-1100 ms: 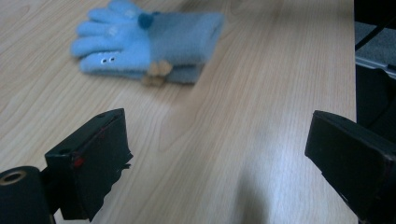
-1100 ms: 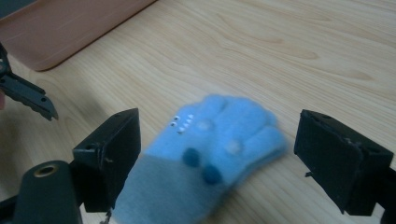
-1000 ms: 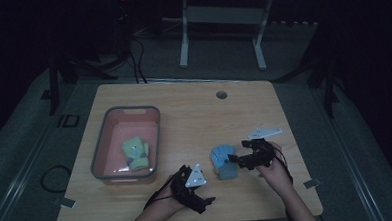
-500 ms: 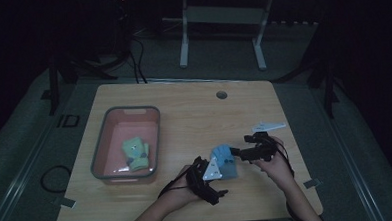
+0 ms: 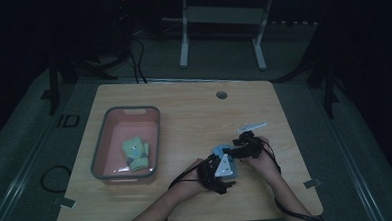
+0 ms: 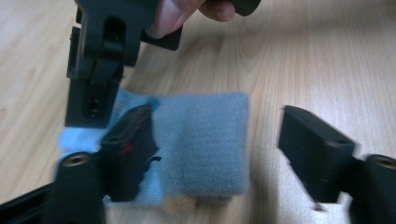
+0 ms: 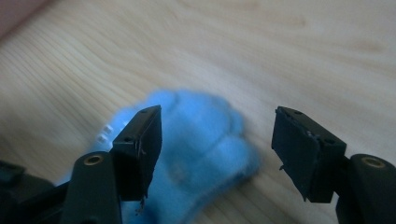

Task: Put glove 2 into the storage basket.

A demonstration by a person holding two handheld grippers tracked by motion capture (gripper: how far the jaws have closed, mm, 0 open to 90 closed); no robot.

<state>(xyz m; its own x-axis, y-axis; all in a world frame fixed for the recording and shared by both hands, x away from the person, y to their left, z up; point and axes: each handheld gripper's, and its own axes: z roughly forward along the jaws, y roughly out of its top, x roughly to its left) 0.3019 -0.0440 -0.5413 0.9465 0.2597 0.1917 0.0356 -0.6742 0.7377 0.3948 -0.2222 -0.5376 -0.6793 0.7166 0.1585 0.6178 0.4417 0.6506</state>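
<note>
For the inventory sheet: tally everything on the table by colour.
Blue cloth, between the left tongs and right tongs: 1
Green cloth: 1
Pink bin with grey rim: 1
Total: 3

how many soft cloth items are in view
2: a blue cloth on the table between both grippers, and a green cloth in the pink bin. More may lie hidden beneath.

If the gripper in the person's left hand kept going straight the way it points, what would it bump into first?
Most likely the blue cloth lying on the table: it sits right ahead, between the left gripper's jaws, which have just been closing without yet pinching it.
</note>
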